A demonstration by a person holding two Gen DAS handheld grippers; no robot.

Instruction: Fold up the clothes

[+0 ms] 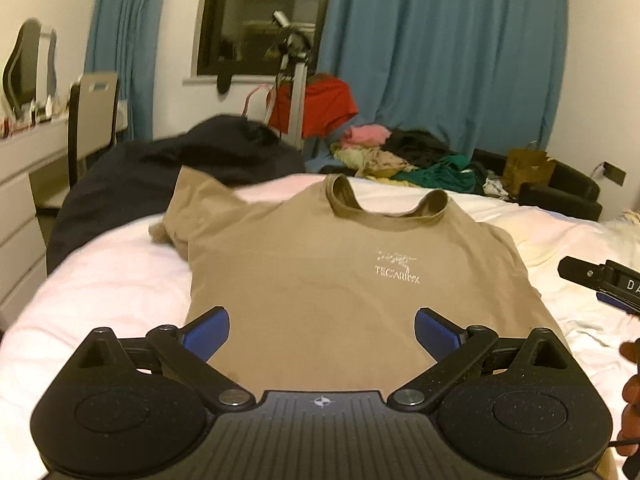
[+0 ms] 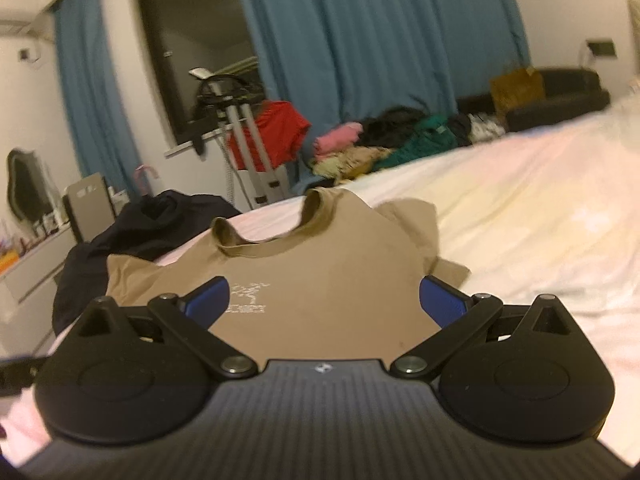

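Note:
A tan T-shirt with a white chest logo lies front up on the white bed, collar at the far end. My left gripper is open above the shirt's lower part, holding nothing. The right gripper shows at the right edge of the left wrist view. In the right wrist view the same T-shirt lies ahead, one sleeve folded at its right. My right gripper is open over the shirt's chest, holding nothing.
A dark garment lies heaped on the bed's far left. A pile of mixed clothes sits beyond the bed's far edge, beside a stand with a red garment. A white dresser and chair stand at the left.

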